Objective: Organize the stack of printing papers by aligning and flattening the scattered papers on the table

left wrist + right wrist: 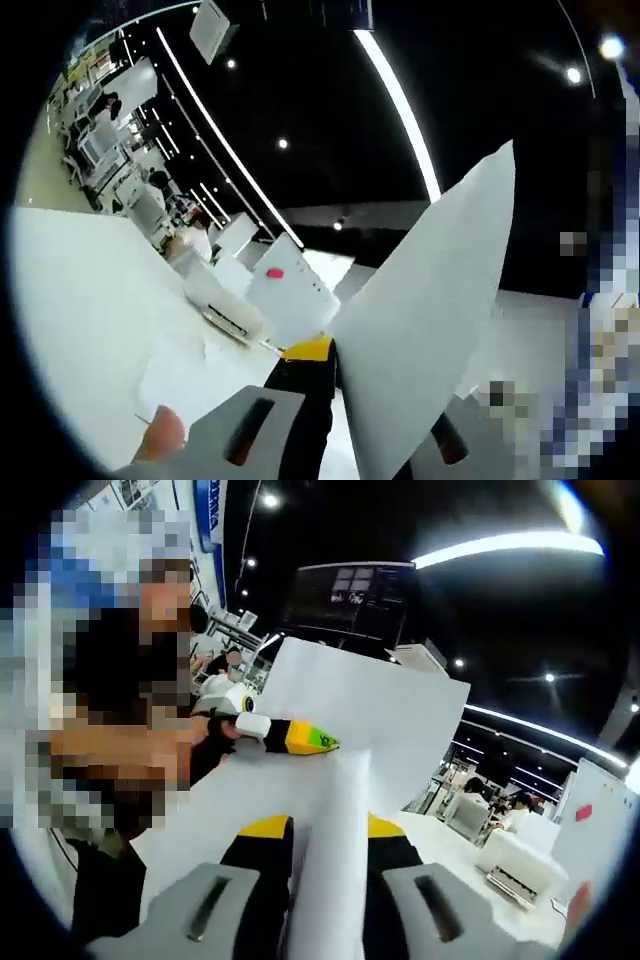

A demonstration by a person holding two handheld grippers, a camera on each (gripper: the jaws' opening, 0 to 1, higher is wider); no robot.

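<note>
Left gripper (340,372): clamped on paper (430,330); right jaw hidden behind it.
Right gripper (330,835): clamped on same paper's edge.

the broad white table top (90,300) ran far into the room. a flat sheet of white paper (185,375) lay near on it. farther off sat a white boxy machine (225,305) and an upright white panel with a pink spot (290,285).
</note>
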